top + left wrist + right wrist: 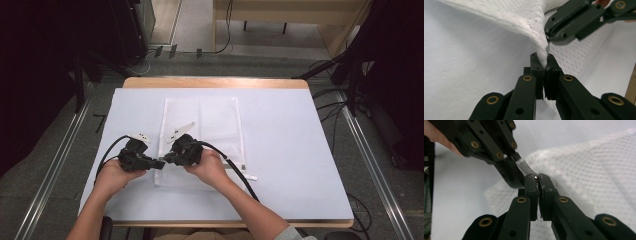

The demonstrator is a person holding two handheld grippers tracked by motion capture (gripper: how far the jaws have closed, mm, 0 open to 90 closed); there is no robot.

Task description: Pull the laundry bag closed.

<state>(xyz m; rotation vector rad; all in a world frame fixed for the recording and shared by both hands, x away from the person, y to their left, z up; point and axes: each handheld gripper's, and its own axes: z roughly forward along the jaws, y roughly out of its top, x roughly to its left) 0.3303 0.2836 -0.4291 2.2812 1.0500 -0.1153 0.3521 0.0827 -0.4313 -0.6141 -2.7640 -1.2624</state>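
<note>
A white mesh bag (210, 120) lies flat on the white-covered table (290, 140). Its near left corner is lifted between the two grippers. My left gripper (159, 164) is shut on a fold of the mesh (506, 17) at that corner, and the cloth is pinched between its pads (545, 66). My right gripper (169, 159) meets it tip to tip and is shut on a small metal zipper pull (536, 178) at the bag's edge (586, 170). In the left gripper view, the right gripper (549, 37) sits just above the pinched fold.
A small white tag (251, 177) lies on the table to the right of the right forearm, beside the black cable (235, 167). The table's wooden edge (215, 82) runs along the far side. Dark stands and cables are on the floor around it.
</note>
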